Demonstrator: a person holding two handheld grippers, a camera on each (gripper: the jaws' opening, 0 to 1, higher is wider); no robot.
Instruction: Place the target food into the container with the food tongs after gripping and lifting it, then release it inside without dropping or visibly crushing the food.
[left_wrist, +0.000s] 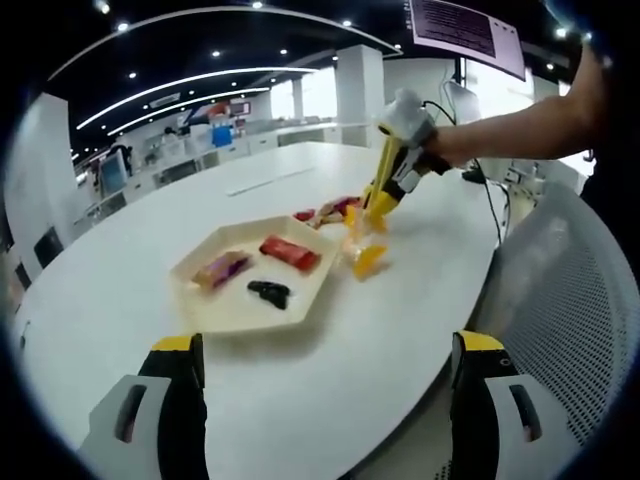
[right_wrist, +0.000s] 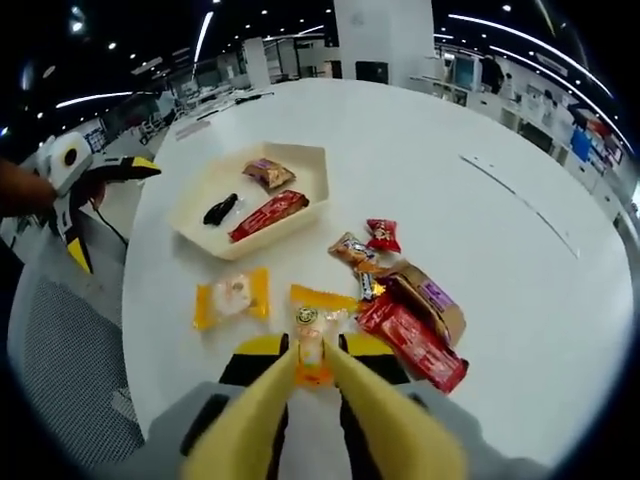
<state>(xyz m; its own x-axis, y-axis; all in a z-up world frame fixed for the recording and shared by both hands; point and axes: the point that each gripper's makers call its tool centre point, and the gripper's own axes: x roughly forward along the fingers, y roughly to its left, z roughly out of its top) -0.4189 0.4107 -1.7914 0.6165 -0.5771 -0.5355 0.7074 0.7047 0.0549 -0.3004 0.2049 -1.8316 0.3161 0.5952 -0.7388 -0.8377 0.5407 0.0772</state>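
**Yellow tongs pinching an orange snack packet**

In the right gripper view the right gripper's yellow tongs (right_wrist: 312, 362) are pressed together on a clear-and-orange packet (right_wrist: 312, 345) — its orange end showing between the tips. Just left of the tongs lies a yellow packet (right_wrist: 231, 297); to their right sits a pile of red and brown wrappers (right_wrist: 410, 320). Beyond the tongs, well apart, the cream hexagonal tray (right_wrist: 312, 160) rests on the white surface (right_wrist: 480, 230), holding a red bar (right_wrist: 268, 215), a brown packet (right_wrist: 268, 174) and a small black item (right_wrist: 220, 208). The left gripper (left_wrist: 325, 375) (low in its own view) has its tongs spread, pinching nothing.
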